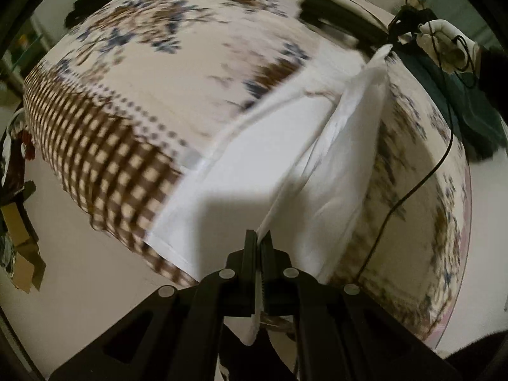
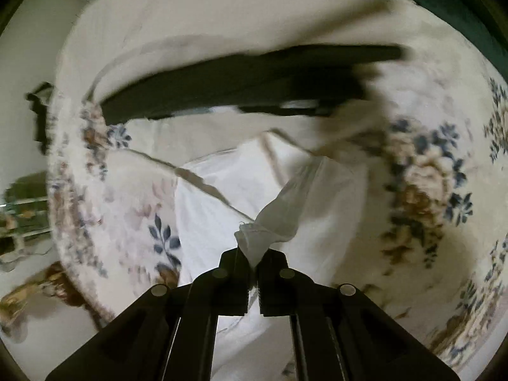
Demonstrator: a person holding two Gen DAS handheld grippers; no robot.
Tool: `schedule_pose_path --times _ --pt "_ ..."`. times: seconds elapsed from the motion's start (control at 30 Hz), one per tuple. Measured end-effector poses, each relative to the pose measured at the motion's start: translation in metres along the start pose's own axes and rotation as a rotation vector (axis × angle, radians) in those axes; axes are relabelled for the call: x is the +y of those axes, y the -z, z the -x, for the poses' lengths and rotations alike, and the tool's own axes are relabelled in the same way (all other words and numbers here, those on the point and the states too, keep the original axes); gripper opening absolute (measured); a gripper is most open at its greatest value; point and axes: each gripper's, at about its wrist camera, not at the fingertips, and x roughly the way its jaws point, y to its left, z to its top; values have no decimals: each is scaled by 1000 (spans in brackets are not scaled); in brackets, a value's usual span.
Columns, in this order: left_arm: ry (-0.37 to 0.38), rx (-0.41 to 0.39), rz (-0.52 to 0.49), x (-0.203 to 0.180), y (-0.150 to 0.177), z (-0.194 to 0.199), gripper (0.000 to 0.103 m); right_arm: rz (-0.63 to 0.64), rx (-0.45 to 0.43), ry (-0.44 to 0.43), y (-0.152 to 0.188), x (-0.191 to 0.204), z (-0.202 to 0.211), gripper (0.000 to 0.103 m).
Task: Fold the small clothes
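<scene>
Nearby, dark green garment [image 1: 460, 95], black cable [image 1: 409, 190], floral tablecloth [image 1: 158, 63]

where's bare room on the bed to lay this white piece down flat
Free: the floral bedspread left of the white garment, up to the brown checked border. Crowded: the right side, with the dark green cloth and black cable. Left gripper and right gripper each pinch the garment.

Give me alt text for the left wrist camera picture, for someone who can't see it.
The left hand-held gripper is shut on the edge of a white garment, lifting it over a floral and checked bedspread. At far right a gloved hand holds the right hand-held gripper, pinching the garment's far end.
</scene>
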Motion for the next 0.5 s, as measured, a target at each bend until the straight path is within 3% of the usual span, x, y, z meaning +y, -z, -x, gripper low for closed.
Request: schedule_pose_path --times 0.17,0.3,0.43,0.47,0.5 --pt "13 20 46 54 -13 -33 0 15 2 153 -16 71 -56 3" --pt "33 55 76 83 -17 -67 0 1 8 214 -21 89 -93 3" --pt "38 118 111 104 -21 -94 5 -18 43 207 -24 88 -113 6" --pt "48 136 138 109 -20 -97 6 -23 53 172 -22 85 -112 13" --pt "63 147 162 115 -19 -97 6 -21 67 123 -18 81 -109 34"
